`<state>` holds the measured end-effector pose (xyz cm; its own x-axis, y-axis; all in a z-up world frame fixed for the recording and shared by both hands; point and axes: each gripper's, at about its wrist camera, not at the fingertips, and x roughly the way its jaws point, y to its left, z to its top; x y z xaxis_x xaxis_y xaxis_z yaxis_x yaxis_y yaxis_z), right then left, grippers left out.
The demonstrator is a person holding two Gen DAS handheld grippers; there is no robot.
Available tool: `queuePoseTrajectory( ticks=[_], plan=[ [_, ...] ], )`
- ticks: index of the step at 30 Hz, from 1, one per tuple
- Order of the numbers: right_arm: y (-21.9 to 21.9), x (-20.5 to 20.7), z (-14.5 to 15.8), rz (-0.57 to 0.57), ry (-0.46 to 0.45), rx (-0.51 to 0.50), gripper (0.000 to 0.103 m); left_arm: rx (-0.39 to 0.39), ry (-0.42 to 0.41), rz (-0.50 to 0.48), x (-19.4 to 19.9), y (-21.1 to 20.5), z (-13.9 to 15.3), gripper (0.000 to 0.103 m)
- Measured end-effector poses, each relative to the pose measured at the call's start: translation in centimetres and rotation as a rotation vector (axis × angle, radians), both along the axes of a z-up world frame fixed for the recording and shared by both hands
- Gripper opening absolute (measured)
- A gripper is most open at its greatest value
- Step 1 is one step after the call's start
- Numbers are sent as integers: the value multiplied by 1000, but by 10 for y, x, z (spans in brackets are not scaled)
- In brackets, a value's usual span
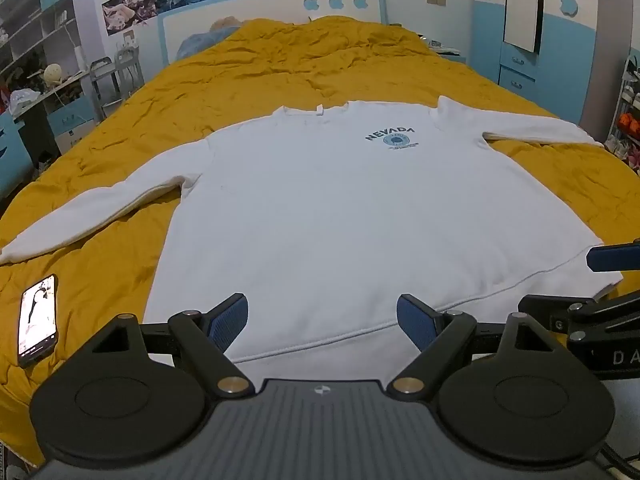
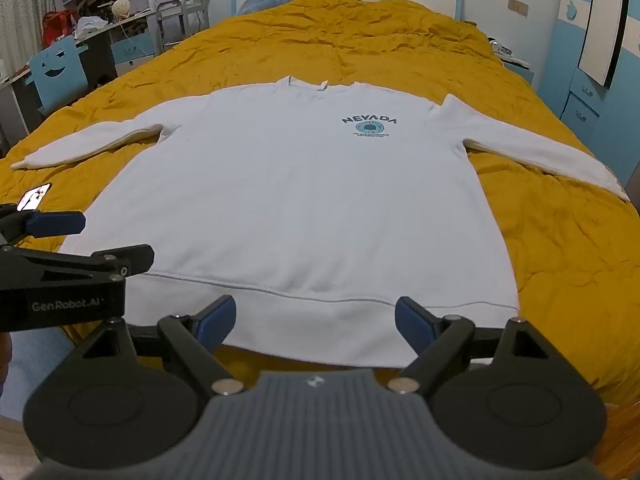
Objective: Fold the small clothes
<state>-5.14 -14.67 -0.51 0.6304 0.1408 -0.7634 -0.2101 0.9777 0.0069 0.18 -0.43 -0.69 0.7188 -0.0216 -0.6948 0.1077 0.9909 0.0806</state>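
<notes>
I hold both tools above the near hem of the white long-sleeved sweatshirt with the blue "NEVADA" chest print (image 1: 320, 216), pitched downward toward the cloth. The left gripper (image 1: 322, 322) has its blue-padded jaws spread wide with nothing between them; the hem band lies below the gap, and I cannot tell whether the pads touch it. The right gripper (image 2: 316, 322) is likewise released, jaws fully apart, empty, over the hem's right portion. I judge this placement as a staging position: with both tools side by side at the bottom edge, I can pinch the hem at two points and lift the lower half evenly.

The sweatshirt lies flat, print side up, collar (image 2: 306, 84) away from me, both sleeves stretched outward to either side. This spread layout exposes every edge, so no fold is yet made.

The support surface is a wrinkled mustard-yellow quilted bedspread (image 1: 280, 64) covering a bed; it is soft, so I expect the cloth to drag slightly when pulled. A black smartphone with a lit screen (image 1: 38, 320) rests on the bedspread left of the hem, apart from the garment. Beyond stand a white-and-blue headboard with apple cut-outs (image 1: 336, 0), a blue wardrobe (image 1: 560, 32) on the right, and shelving with a cluttered desk (image 2: 100, 28) on the left
</notes>
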Motion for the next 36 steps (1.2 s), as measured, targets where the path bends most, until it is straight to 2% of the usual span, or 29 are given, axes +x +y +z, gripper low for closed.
queuePoseTrajectory(
  ticks=[36],
  plan=[
    [2,-2,-5,1,12,9,83,-4,23,4,0,-1,-2,99]
  ],
)
